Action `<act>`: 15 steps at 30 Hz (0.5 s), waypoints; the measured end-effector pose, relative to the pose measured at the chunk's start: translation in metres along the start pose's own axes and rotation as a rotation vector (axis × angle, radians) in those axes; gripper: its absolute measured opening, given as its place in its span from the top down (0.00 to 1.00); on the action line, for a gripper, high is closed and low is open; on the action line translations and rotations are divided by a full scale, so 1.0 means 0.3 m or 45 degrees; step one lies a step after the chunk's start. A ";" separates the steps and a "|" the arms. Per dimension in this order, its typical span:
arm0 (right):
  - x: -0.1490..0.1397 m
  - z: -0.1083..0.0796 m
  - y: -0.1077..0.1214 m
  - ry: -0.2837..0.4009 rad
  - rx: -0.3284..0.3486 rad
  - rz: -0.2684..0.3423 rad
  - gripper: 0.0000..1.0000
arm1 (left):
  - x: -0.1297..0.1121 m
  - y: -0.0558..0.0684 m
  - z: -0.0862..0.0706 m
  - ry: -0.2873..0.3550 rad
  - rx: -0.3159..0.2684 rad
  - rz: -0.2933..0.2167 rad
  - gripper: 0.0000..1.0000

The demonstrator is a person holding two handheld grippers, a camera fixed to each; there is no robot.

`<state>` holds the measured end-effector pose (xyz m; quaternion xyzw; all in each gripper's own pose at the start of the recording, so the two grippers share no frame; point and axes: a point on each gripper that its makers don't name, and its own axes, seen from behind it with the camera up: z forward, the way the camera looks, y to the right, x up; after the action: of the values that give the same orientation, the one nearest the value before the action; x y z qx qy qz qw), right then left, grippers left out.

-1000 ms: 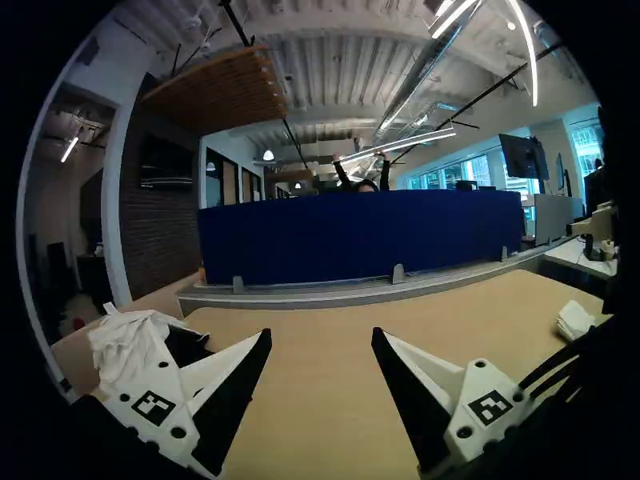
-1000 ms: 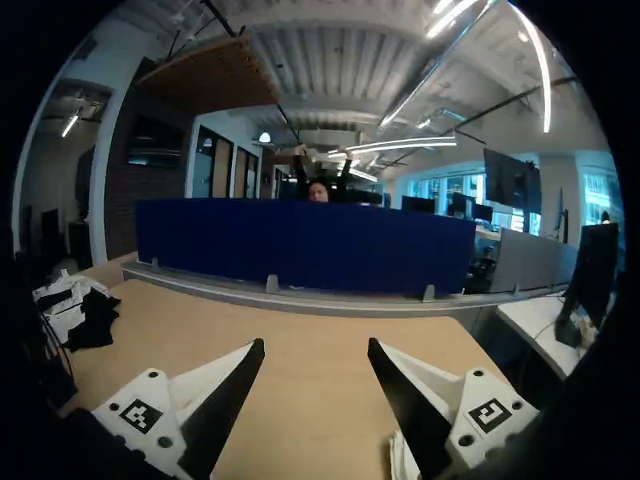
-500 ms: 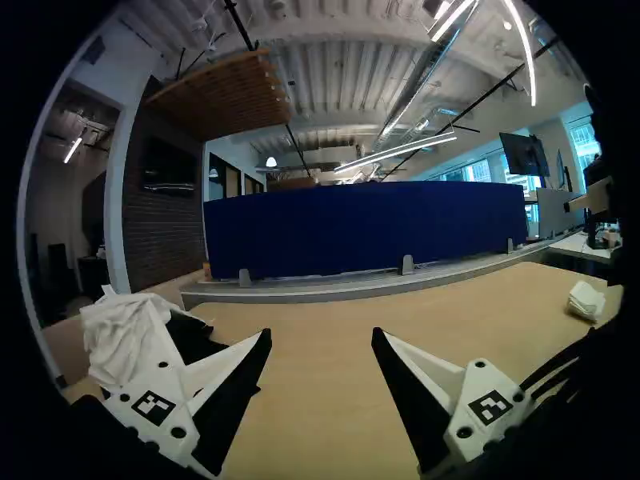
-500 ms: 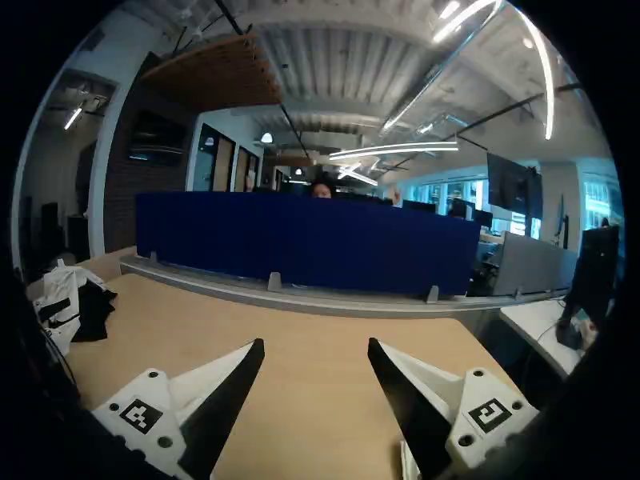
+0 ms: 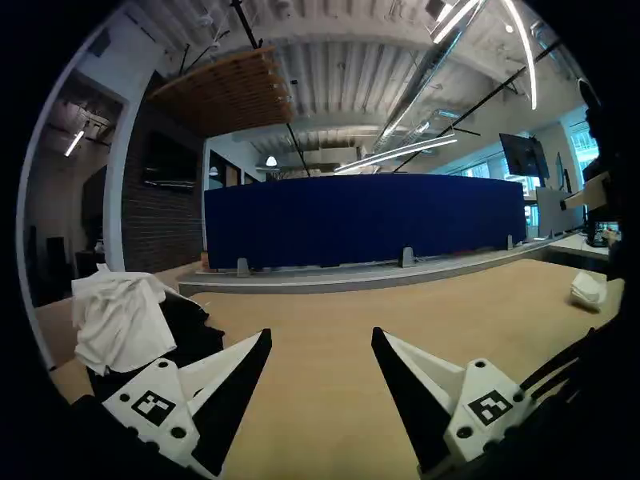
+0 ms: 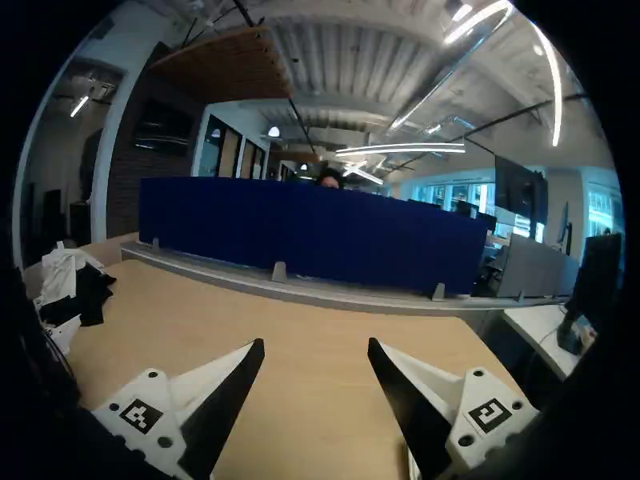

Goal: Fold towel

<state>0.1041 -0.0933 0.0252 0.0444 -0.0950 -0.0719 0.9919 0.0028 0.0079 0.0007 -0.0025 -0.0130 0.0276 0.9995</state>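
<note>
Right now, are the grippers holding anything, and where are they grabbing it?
Nothing. The left gripper and the right gripper are both open and empty; the white towel lies crumpled on the table.

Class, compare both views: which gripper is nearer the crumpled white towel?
Left. The crumpled white towel lies close beside the left gripper, just off one side of its jaws; from the right gripper it sits far off across the table.

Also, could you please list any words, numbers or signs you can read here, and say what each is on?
None can be read.
On the fingers of the left gripper and the right gripper: square black-and-white markers, patterns, no letters.
On the hanging monitor: too far off to read.
</note>
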 end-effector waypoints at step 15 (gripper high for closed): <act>-0.009 -0.013 0.014 0.005 -0.016 0.004 0.00 | -0.007 -0.010 -0.015 0.034 -0.013 -0.069 0.07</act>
<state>0.1027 -0.0884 0.0212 0.0380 -0.0927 -0.0707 0.9925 0.0011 0.0048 -0.0040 -0.0074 0.0000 0.0004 1.0000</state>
